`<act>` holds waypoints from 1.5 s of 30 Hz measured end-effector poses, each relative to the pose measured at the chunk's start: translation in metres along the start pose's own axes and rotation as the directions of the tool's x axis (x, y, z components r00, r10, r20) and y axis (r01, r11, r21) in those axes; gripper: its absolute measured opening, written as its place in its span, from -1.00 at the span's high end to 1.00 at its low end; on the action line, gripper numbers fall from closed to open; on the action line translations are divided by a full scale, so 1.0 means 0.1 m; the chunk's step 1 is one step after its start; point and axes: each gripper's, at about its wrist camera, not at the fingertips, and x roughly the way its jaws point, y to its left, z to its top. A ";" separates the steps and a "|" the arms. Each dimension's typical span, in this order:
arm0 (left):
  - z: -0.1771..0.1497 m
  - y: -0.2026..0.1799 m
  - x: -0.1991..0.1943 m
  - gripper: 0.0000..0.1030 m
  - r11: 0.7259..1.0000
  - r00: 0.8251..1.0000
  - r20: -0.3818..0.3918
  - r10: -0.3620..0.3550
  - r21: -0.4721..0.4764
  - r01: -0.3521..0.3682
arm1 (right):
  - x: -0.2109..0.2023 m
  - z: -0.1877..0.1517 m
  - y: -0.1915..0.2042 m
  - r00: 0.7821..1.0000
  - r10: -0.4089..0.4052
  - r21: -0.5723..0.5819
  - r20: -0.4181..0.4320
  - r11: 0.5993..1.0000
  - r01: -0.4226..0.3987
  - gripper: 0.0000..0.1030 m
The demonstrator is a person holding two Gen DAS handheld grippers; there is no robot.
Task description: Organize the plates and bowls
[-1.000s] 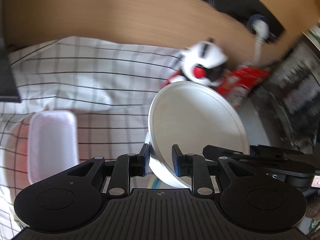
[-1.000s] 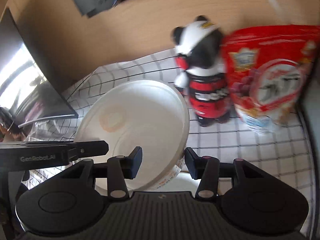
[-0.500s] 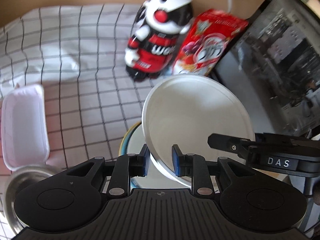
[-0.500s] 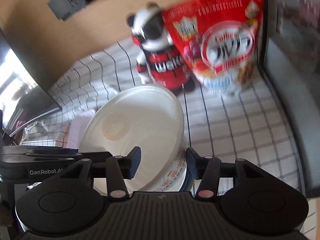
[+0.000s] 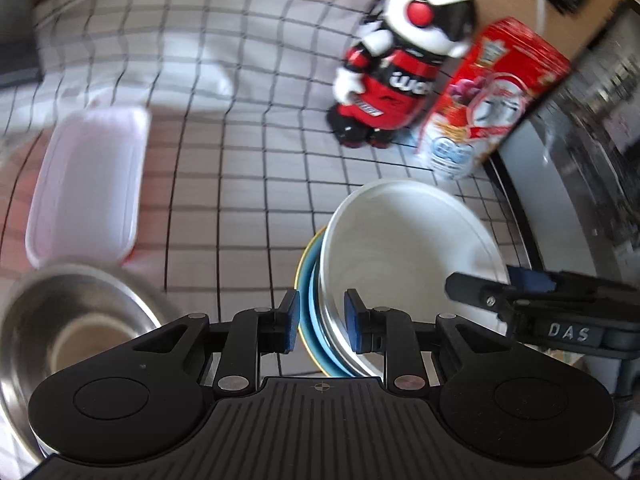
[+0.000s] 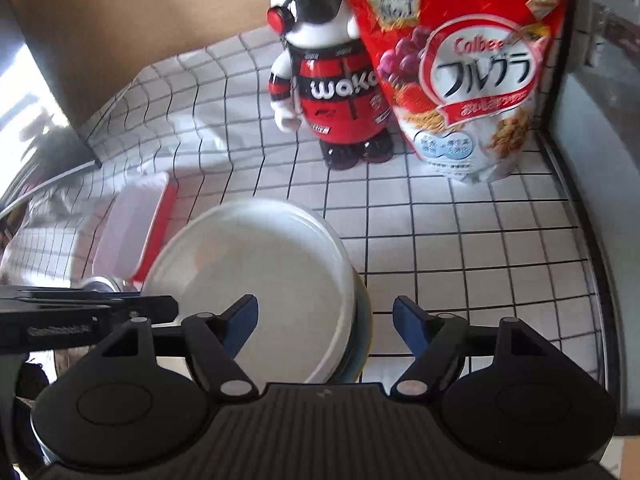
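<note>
A white plate point(image 5: 400, 248) lies tilted on a blue plate with a yellow edge point(image 5: 310, 280) on the checked cloth. My left gripper point(image 5: 322, 316) straddles the white plate's near-left rim. Its jaws are opening, and a sliver of blue plate shows between the left pad and the rim. In the right wrist view the white plate point(image 6: 272, 264) fills the lower middle. My right gripper point(image 6: 326, 320) straddles its right rim with jaws opening wide, and neither pad touches it. The other gripper's arm crosses each view's edge point(image 5: 520, 308) point(image 6: 100, 312).
A steel bowl point(image 5: 72, 320) and a pink-lidded container point(image 5: 88, 184) sit to the left of the plates. A red, white and black toy figure point(image 6: 332, 80) and a red cereal bag point(image 6: 472, 72) stand behind. A dark appliance point(image 5: 580, 160) borders the right side.
Both grippers came down with the white plate, which now rests on the blue plate. The right jaws spread wide off its rim. The left jaws parted slightly.
</note>
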 end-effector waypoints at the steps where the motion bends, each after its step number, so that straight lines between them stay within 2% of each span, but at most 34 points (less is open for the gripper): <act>1: 0.00 0.01 0.03 0.49 1.000 1.000 -0.006 0.007 -0.018 -0.007 | 0.05 0.00 -0.04 1.000 0.023 -0.007 -0.013 1.000 -0.023 -0.48; 3: 0.02 0.07 0.10 0.48 0.997 1.000 -0.021 0.016 -0.071 -0.017 | 0.18 0.02 -0.14 0.998 0.057 -0.009 -0.032 0.998 -0.057 -0.49; 6: 0.02 0.18 0.18 0.48 0.980 0.998 -0.051 -0.022 -0.197 0.012 | 0.43 0.07 -0.31 0.991 0.108 0.061 -0.077 0.993 -0.103 -0.49; 9: 0.03 0.15 0.24 0.38 0.978 0.998 -0.061 0.028 -0.207 -0.040 | 0.61 0.05 -0.42 0.974 0.195 0.104 -0.113 0.977 -0.184 -0.49; 12: 0.02 0.06 0.31 0.38 0.981 0.995 -0.082 0.057 -0.180 -0.071 | 0.73 0.01 -0.47 0.949 0.277 0.136 -0.150 0.957 -0.258 -0.49; 17: 0.00 -0.03 0.41 0.36 0.984 0.991 -0.109 0.073 -0.151 -0.089 | 0.83 -0.07 -0.45 0.910 0.367 0.155 -0.194 0.927 -0.341 -0.45; 18: 0.00 -0.03 0.43 0.36 0.984 0.990 -0.117 0.076 -0.153 -0.093 | 0.82 -0.08 -0.44 0.905 0.378 0.159 -0.197 0.923 -0.351 -0.45; 23: -0.03 -0.03 0.41 0.35 0.984 0.989 -0.124 0.081 -0.149 -0.099 | 0.78 -0.13 -0.38 0.909 0.365 0.149 -0.200 0.928 -0.341 -0.45; 28: -0.12 0.01 0.31 0.28 0.981 0.983 -0.142 0.116 -0.141 -0.136 | 0.75 -0.24 -0.29 0.884 0.398 0.153 -0.246 0.916 -0.370 -0.45; 34: -0.27 0.16 0.18 0.28 0.980 0.983 -0.157 0.092 -0.161 -0.117 | 0.71 -0.37 -0.16 0.871 0.405 0.139 -0.277 0.914 -0.381 -0.46; 36: -0.32 0.18 0.15 0.29 0.981 0.985 -0.155 0.081 -0.162 -0.106 | 0.70 -0.39 -0.13 0.873 0.403 0.126 -0.276 0.915 -0.382 -0.46; 40: -0.35 0.18 0.12 0.29 0.983 0.986 -0.149 0.074 -0.156 -0.097 | 0.68 -0.42 -0.12 0.889 0.391 0.122 -0.236 0.920 -0.373 -0.48; 43: -0.35 0.15 0.08 0.29 0.987 0.989 -0.123 0.086 -0.127 -0.102 | 0.61 -0.37 -0.14 0.944 0.298 0.072 -0.141 0.954 -0.291 -0.56; 45: -0.35 0.16 0.06 0.29 0.987 0.990 -0.107 0.086 -0.124 -0.099 | 0.60 -0.34 -0.19 0.959 0.261 0.072 -0.108 0.965 -0.254 -0.65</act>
